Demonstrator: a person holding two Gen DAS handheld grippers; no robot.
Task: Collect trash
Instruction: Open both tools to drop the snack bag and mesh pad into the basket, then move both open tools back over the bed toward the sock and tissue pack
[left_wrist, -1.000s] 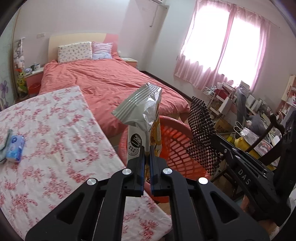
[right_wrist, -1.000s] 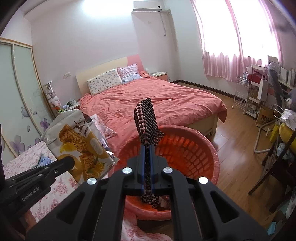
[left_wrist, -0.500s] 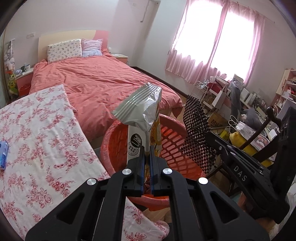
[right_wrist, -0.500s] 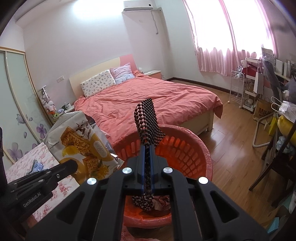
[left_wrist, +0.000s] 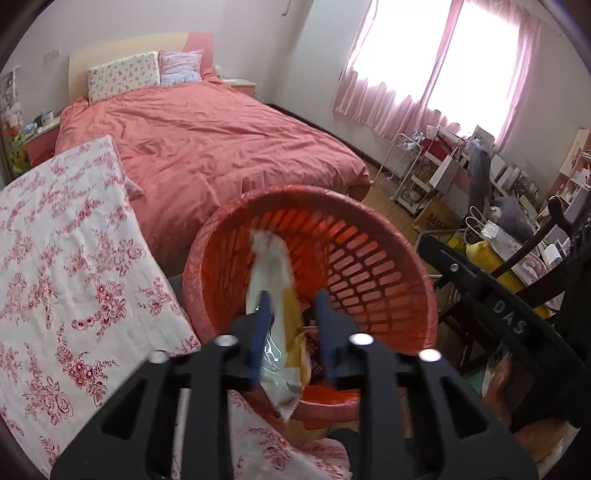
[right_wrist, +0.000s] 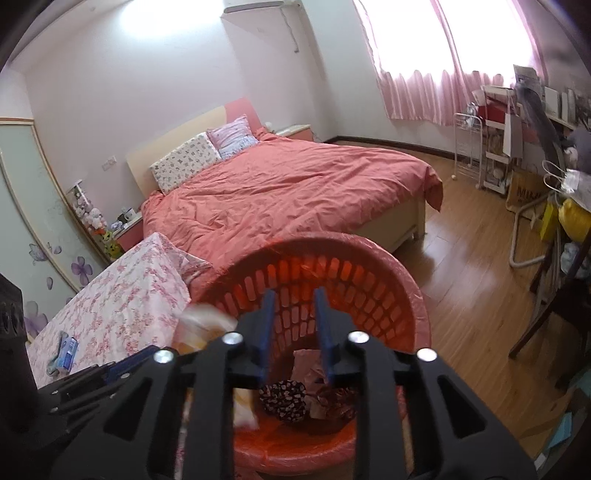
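- Two pieces of trash sit in or over our red basket (left_wrist: 373, 236): the snack bag (left_wrist: 271, 273) is dropping past the near rim, blurred, half inside, and the black-and-white patterned wrapper (right_wrist: 282, 400) lies on the basket floor among other crumpled wrappers.
- We hold the left gripper (left_wrist: 291, 314) with its blue fingers spread wide; the snack bag passes between them and we cannot tell whether it touches either pad, so we judge it let go.
- We hold the right gripper (right_wrist: 293, 317) above the basket mouth with its fingers likewise apart and nothing between them; the patterned wrapper lies below, clear of them.
- We judge this drop as nearly finished: both items look delivered, though the snack bag has not settled.
- One possible item remains on the floral tablecloth (right_wrist: 122, 314): a small blue packet (right_wrist: 66, 350) near its far end. We cannot say whether it is trash.
- Writing we can read is scant: "DAS" in pale letters on the right gripper's black arm, seen from the left wrist. Print on the snack bag and the blue packet is too blurred or small to read, and a brown box by the white rack shows letters we cannot make out fully.
- Beyond the basket stand the bed (left_wrist: 207, 147) with its coral cover and the pink-curtained window (left_wrist: 436, 66).
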